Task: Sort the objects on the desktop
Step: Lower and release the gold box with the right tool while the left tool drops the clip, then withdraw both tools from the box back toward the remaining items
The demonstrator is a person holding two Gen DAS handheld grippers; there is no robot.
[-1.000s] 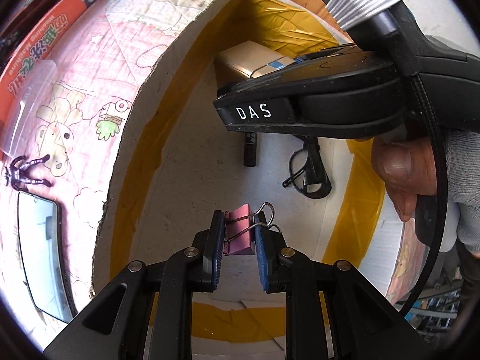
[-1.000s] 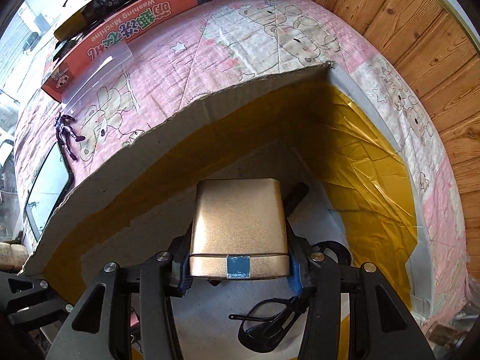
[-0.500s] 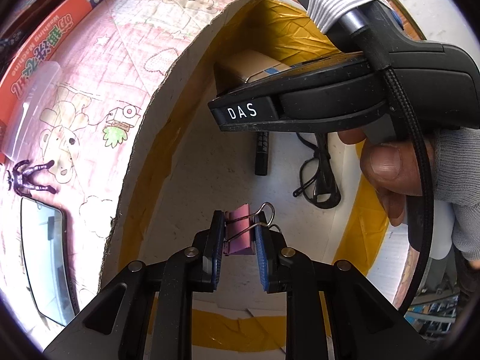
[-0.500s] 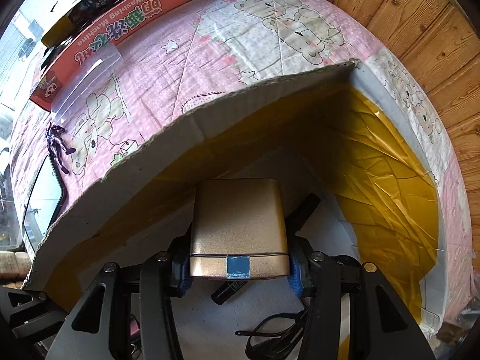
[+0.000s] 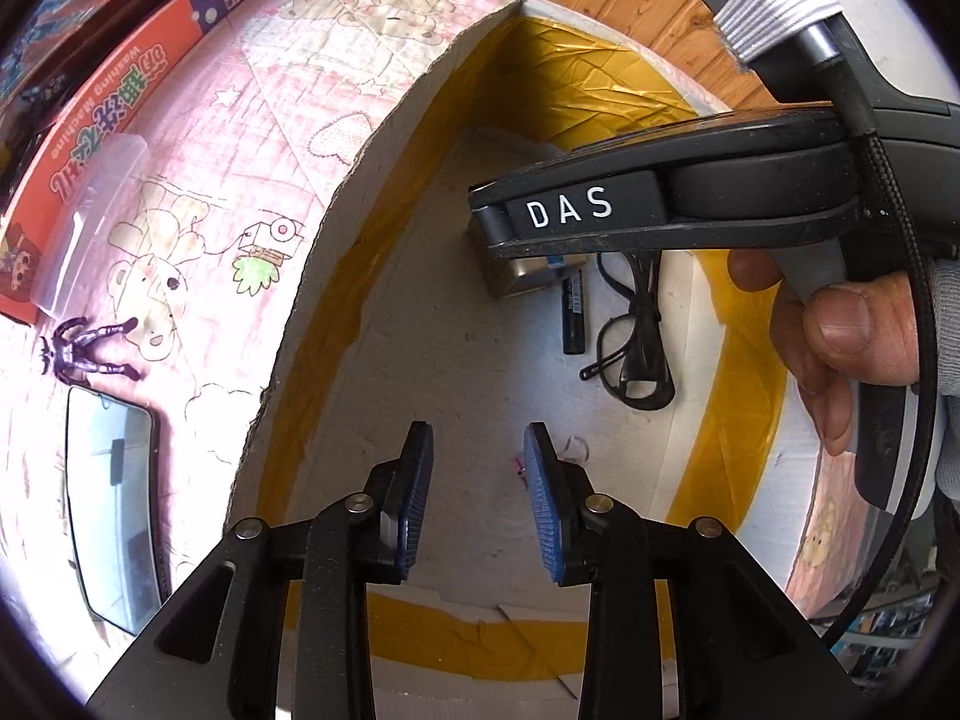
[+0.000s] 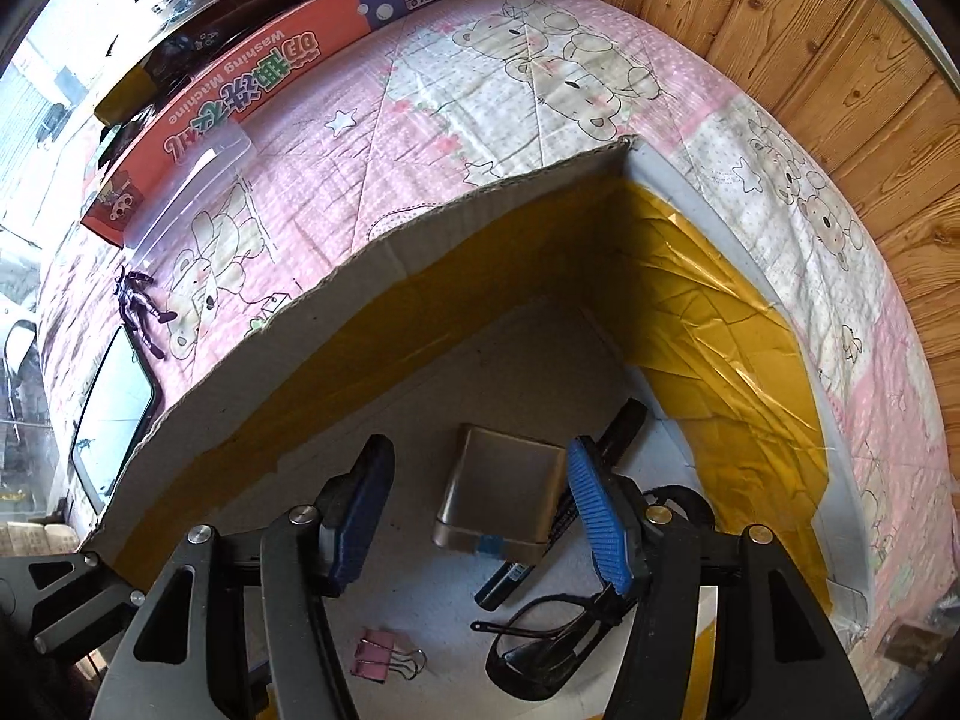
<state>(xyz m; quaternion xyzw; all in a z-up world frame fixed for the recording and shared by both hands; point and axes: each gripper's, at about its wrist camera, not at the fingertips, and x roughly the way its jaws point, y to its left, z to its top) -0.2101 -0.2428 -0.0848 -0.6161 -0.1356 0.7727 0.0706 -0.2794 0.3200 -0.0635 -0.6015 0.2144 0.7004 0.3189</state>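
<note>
Both my claws point down into a cardboard box (image 6: 336,294) lined with yellow tape, which sits on a pink cartoon-bear cloth (image 6: 456,90). My left claw (image 5: 477,501) is spreading its jaws, with nothing between the blue pads; the pink binder clip (image 6: 384,663) lies released on the box floor just below it. My right claw (image 6: 474,516) is also spreading apart, its pads clear of the gold metal case (image 6: 501,495), which rests on the box floor partly over a black marker (image 6: 510,582). Black eyeglasses (image 6: 540,642) lie beside the marker. Outside the box, to its left, lie a smartphone (image 5: 111,510) and a purple toy figure (image 5: 84,348).
</note>
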